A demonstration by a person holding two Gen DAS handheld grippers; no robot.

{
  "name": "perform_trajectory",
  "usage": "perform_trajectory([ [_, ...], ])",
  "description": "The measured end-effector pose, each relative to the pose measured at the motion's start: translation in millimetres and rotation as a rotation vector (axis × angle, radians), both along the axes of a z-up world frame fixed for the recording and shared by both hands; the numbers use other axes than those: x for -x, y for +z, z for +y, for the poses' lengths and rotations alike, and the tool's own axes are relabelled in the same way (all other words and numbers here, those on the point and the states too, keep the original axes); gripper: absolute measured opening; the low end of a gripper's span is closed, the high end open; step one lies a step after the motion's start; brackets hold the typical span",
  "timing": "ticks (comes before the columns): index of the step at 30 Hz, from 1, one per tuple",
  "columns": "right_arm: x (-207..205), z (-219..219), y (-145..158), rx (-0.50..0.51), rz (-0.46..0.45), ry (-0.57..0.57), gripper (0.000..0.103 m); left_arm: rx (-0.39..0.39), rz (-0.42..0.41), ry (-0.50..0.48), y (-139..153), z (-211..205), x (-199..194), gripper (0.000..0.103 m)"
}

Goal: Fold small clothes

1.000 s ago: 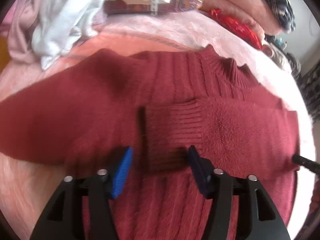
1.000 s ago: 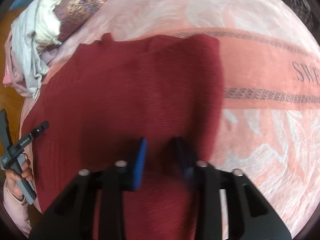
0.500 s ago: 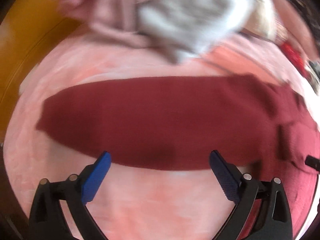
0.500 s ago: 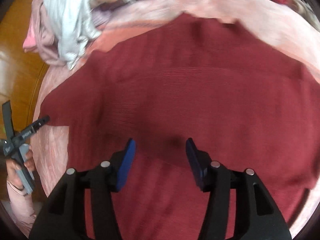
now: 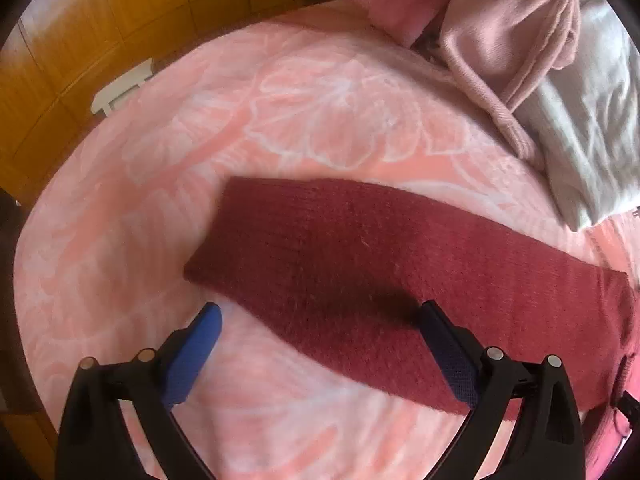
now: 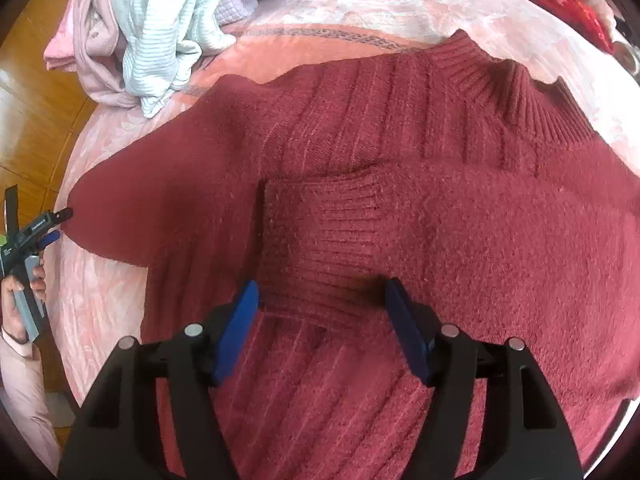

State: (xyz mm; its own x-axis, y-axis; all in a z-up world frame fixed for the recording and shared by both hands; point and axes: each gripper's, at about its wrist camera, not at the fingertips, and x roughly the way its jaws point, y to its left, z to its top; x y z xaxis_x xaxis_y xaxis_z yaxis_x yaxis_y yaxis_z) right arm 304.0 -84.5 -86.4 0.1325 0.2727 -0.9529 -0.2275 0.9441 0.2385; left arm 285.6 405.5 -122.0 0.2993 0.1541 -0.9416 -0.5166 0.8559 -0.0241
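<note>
A dark red knitted sweater lies flat on a pink blanket. One sleeve is folded across its chest, its ribbed cuff just ahead of my right gripper, which is open and empty above it. The other sleeve stretches out to the left over the blanket. My left gripper is open and empty, low over that sleeve near its cuff end. The left gripper also shows at the left edge of the right wrist view, by the sleeve's tip.
A heap of pink and pale striped clothes lies at the far left of the bed; it also shows in the left wrist view. A red cloth lies at the far right. Orange wooden floor is beyond the bed edge.
My left gripper has swung left from the sweater's chest to the outstretched sleeve's end and opened wide. My right gripper has moved over the folded cuff and opened wider.
</note>
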Motion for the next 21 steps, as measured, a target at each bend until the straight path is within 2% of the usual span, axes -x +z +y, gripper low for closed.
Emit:
perform_trajectory([
  [5, -2.0, 3.2, -3.5, -0.002, 0.002, 0.002, 0.068, 0.012, 0.006, -0.019, -9.5, -4.9, -7.0, 0.096],
  [6, -2.5, 3.0, -3.7, -0.005, 0.002, 0.001, 0.068, 0.013, 0.002, -0.026, -10.0, -6.2, -8.3, 0.090],
  [9, -1.4, 1.3, -2.8, -0.010, 0.000, 0.004, 0.068, 0.027, -0.028, -0.054, -5.8, -10.5, -10.6, 0.057],
  [11, 0.0, -1.6, -1.4, -0.019, -0.001, 0.003, 0.068, 0.044, -0.044, -0.084, -1.3, -17.4, -12.6, 0.023],
  [12, 0.6, -4.1, -0.8, -0.029, 0.001, -0.002, 0.068, 0.054, -0.052, -0.092, 0.5, -20.3, -13.3, 0.017],
  [17, 4.9, -17.5, 5.6, -0.071, 0.015, -0.015, 0.066, 0.109, -0.170, -0.115, 18.2, -44.2, -7.3, 0.015],
  [21, 10.4, -29.0, 13.0, -0.056, -0.001, -0.016, 0.066, 0.138, -0.258, -0.206, 41.1, -81.0, -6.5, 0.015],
])
